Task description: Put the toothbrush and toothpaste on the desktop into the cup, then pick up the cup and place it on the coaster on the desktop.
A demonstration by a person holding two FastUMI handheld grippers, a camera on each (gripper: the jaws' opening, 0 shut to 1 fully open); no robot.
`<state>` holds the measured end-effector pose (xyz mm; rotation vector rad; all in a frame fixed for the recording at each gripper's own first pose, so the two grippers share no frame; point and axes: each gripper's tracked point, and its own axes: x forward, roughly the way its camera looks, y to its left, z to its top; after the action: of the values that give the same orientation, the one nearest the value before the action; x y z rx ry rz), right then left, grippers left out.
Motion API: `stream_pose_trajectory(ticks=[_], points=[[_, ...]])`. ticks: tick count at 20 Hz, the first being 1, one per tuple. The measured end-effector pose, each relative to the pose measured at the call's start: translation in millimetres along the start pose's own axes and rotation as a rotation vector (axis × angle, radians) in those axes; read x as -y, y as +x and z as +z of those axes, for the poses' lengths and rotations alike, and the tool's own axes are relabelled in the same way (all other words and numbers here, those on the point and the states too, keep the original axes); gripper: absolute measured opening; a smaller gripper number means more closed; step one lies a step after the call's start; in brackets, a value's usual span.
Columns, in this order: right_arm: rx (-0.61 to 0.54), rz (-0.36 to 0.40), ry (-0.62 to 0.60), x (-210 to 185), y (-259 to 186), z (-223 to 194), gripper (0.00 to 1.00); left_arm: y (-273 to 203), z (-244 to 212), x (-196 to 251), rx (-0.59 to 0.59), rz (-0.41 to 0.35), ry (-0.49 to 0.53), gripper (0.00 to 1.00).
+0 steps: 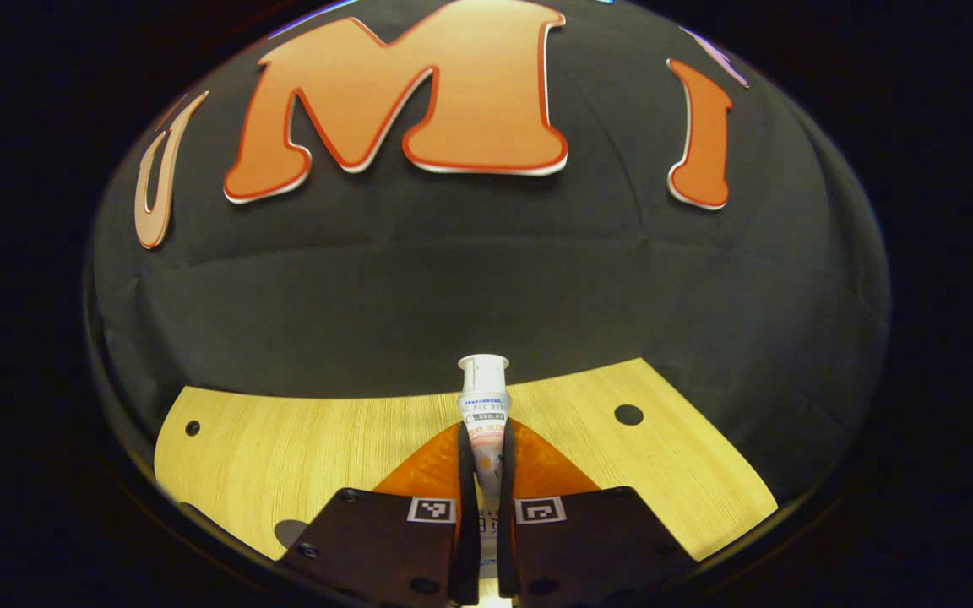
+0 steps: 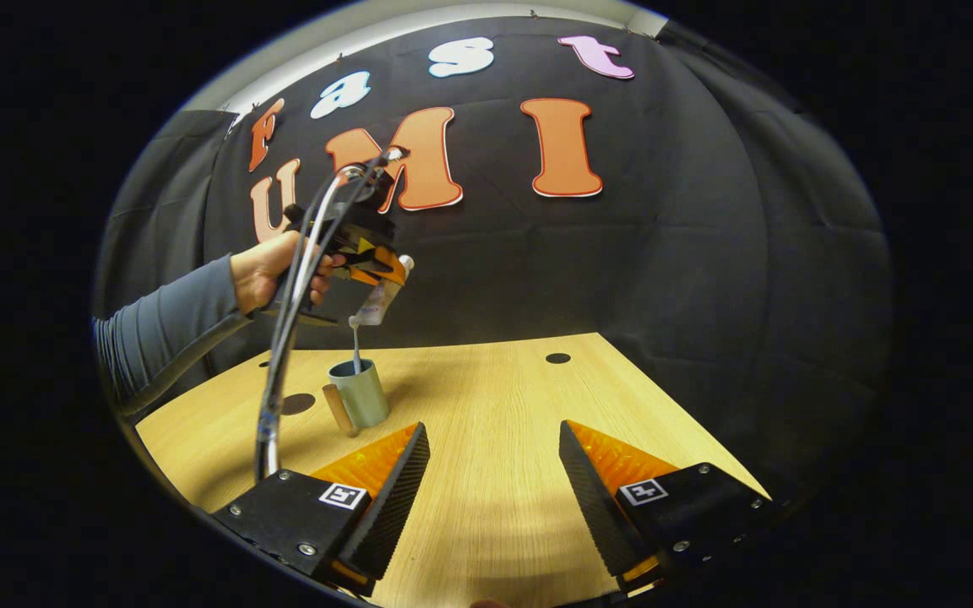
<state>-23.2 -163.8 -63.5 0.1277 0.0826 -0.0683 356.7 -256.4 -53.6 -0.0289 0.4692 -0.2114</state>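
The left tongs (image 1: 483, 507) are closed on the white toothpaste tube with a white cap (image 1: 484, 414), both fingers pressing its sides, cap pointing away from the camera. In the right gripper view those same tongs (image 2: 374, 274), held in a hand (image 2: 263, 270) with a grey sleeve, hang above the grey-green cylindrical cup with a wooden handle (image 2: 360, 393), tube tilted. A pale toothbrush (image 2: 356, 346) already stands in the cup.

The risk, as I judge it: the tube must come down past the toothbrush, so it could knock the brush or catch the rim and tip the light cup; released too high, it may bounce out.

The right gripper view gives cup, brush and height above the light wooden tabletop (image 2: 486, 439); the left gripper view gives the grip itself. The right tongs (image 2: 493, 473) are wide open, holding nothing. I cannot pick out the coaster with certainty.
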Motion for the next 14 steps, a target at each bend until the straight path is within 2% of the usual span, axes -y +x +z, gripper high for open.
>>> stream_pose_trajectory(ticks=[5,9,14], points=[[-0.006,0.024,-0.029,-22,1,-6,0.93,-20,9,3,0.227,-0.054,0.083,0.11],[-0.028,0.039,-0.068,-36,5,-14,0.93,-34,3,-5,0.338,-0.086,0.038,0.11],[-0.045,0.042,-0.09,-40,8,-21,0.93,-36,-18,-16,0.45,-0.08,0.025,0.11]])
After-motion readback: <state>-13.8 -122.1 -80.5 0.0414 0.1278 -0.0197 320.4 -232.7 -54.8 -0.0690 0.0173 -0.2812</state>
